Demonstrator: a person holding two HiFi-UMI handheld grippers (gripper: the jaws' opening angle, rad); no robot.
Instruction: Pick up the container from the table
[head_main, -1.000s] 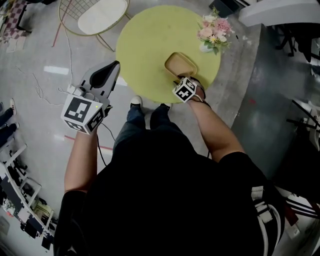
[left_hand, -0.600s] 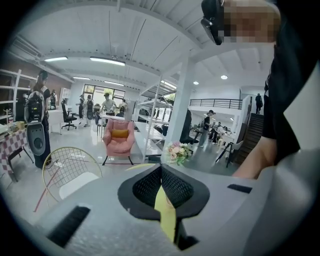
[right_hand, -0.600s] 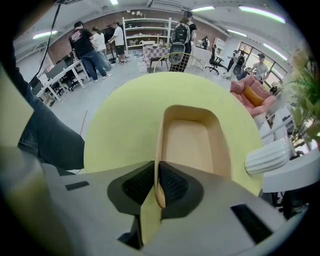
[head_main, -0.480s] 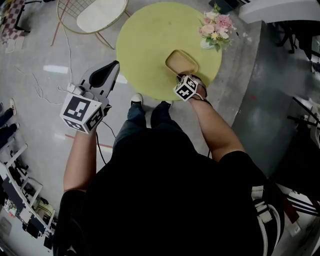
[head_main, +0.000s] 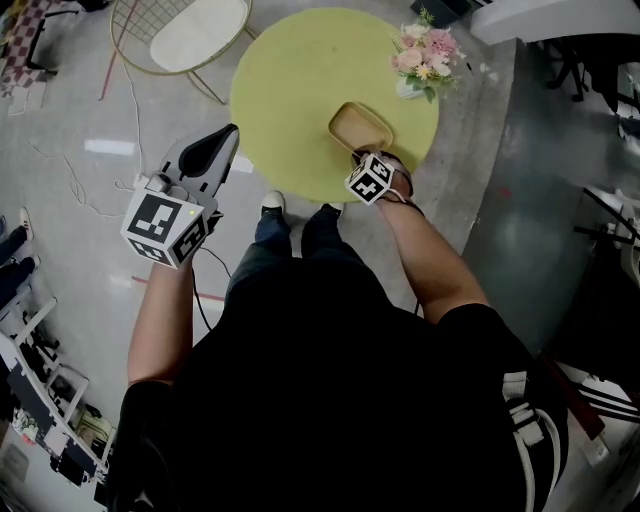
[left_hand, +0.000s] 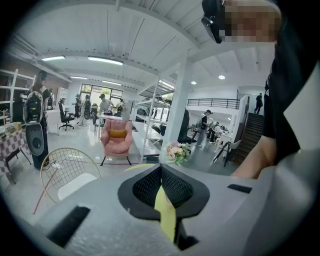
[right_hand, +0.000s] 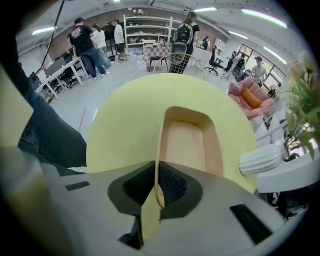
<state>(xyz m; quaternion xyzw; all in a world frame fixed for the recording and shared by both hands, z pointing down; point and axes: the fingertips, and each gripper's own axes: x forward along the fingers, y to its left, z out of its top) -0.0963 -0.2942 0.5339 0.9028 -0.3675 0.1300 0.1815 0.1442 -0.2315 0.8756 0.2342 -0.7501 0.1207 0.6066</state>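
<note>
Grasp nearly complete: right gripper (right_hand: 157, 187) fingers are closing on the near rim of the container (right_hand: 187, 145), which rests on the bench (head_main: 300, 90), not yet lifted. Left gripper (left_hand: 161, 185) fingers closed, empty.

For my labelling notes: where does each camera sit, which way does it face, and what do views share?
Head view: on the head, steeply down at the table; torso, arms show.
Left gripper view: on the left hand-held gripper, out across the hall; an arm shows.
Right gripper view: on the right hand-held gripper, down at the container, jaws closing on its wall; a leg shows.
All share the table and flowers.
</note>
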